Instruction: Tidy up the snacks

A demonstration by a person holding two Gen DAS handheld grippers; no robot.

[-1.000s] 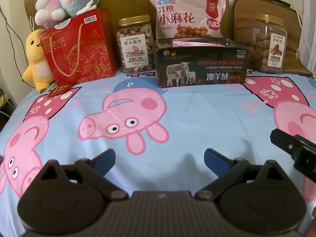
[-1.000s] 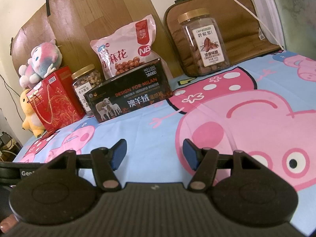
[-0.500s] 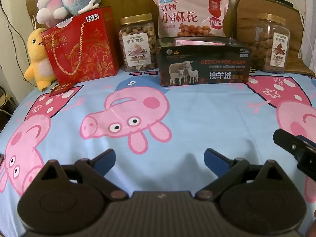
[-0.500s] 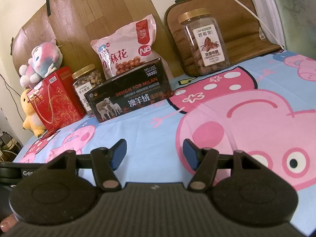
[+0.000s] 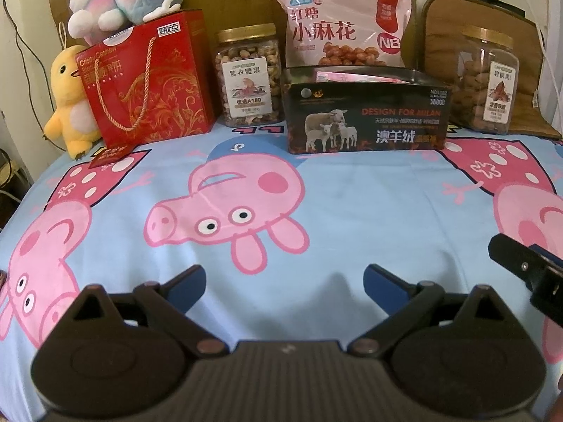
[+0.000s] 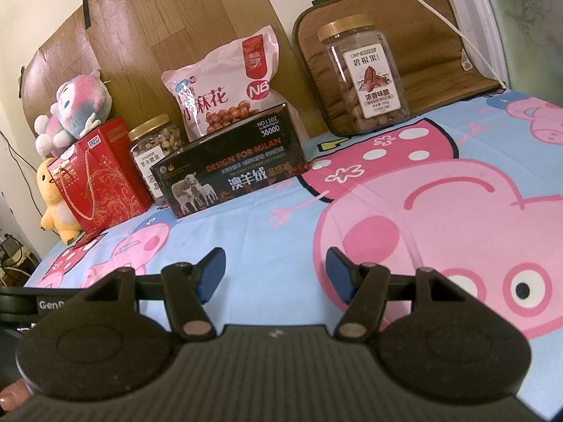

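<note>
Left wrist view: nothing picked up yet, both claws spread and empty over the bed sheet (image 5: 352, 204).
I judge the sorting barely begun: cashew jar (image 5: 250, 75), pink snack bag (image 5: 343, 28), pecan jar (image 5: 487, 79) and red gift bag (image 5: 147, 77) line the 12 o'clock edge around the black box (image 5: 366, 119). My left claw (image 5: 284, 281) idles; right claw (image 6: 274, 274) likewise. Only the left view looks down on pink packets inside the box.

The left gripper (image 5: 284, 279) hangs over the pig-print sheet (image 5: 352, 211), jaws wide apart and empty. Along the back stand a red bag (image 5: 147, 81), a nut jar (image 5: 250, 75), a black box (image 5: 366, 116) fronting a pink pouch (image 5: 343, 28), and a second jar (image 5: 487, 79). The right gripper (image 5: 527, 274) pokes in at the right edge.
</note>
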